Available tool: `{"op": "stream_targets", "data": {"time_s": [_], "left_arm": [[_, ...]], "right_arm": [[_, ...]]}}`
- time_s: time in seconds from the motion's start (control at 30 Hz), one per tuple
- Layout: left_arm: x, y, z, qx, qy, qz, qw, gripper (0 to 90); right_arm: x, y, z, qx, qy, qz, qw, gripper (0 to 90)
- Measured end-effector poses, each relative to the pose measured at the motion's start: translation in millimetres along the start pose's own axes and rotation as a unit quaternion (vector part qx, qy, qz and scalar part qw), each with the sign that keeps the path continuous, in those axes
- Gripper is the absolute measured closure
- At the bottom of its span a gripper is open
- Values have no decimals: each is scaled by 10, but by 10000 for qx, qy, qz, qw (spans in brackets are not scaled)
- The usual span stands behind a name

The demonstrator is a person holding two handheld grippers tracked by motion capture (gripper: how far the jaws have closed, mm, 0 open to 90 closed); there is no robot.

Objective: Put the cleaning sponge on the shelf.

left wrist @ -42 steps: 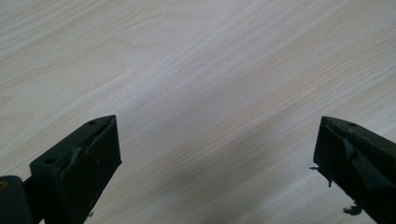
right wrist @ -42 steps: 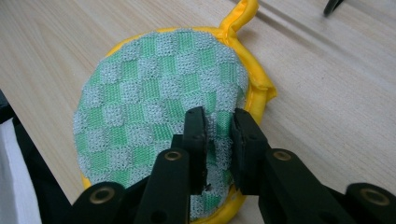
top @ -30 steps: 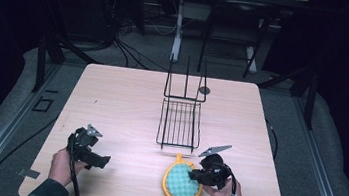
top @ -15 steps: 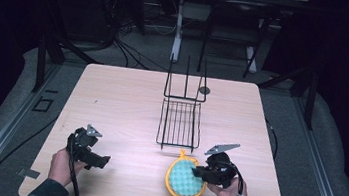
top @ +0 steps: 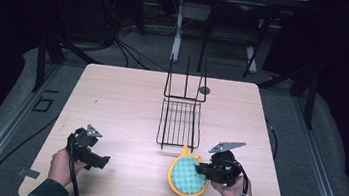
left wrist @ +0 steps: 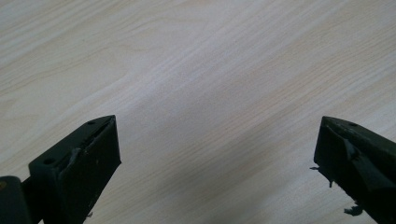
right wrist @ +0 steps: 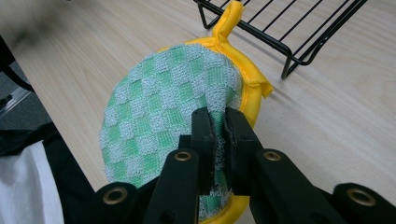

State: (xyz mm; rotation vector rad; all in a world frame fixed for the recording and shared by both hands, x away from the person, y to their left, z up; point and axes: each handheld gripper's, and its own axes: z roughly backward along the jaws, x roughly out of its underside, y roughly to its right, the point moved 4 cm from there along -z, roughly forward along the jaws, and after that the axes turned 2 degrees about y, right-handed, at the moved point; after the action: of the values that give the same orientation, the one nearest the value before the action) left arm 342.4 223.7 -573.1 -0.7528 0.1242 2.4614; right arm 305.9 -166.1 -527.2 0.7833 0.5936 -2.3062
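At the lower right of the tabletop (top: 127, 97), the right gripper (top: 200, 170) pinches a green-and-yellow pot holder (top: 187, 176).
Its loop touches the wire rack (top: 179, 124); lower left, the left gripper (top: 103, 161) gapes wide over bare wood.

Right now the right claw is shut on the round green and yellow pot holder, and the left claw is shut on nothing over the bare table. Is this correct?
Not quite. The left claw is open: the left gripper view shows its jaws wide apart over the bare table. The right claw is indeed shut on the pot holder.
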Motion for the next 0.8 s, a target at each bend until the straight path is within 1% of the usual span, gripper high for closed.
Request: {"op": "stream_targets", "data": {"time_s": [0.07,0.2,0.27,0.37,0.43,0.53,0.7,0.8], "left_arm": [[-2,0,4,-18,-5,-9,10000,4],[-3,3,6,-25,6,-14,10000,4],[-6,2,4,-29,9,0,10000,6],[-6,0,-2,-35,5,13,10000,6],[-5,1,-2,-33,-6,-12,10000,6],[-11,-5,-6,-73,31,15,10000,7],[-18,-1,-10,-51,9,-2,10000,7],[-25,4,-10,-49,20,12,10000,8]], "right_arm": [[-13,1,18,22,57,-23,10000,841],[-49,4,71,58,120,9,9999,841],[-88,17,101,67,205,3,9998,841],[-114,27,116,71,255,-5,9996,841],[-135,33,143,79,261,-15,9996,842],[-166,40,183,123,323,8,9994,842],[-228,53,243,140,425,-10,9990,843],[-274,65,258,168,473,47,9987,843]]}}
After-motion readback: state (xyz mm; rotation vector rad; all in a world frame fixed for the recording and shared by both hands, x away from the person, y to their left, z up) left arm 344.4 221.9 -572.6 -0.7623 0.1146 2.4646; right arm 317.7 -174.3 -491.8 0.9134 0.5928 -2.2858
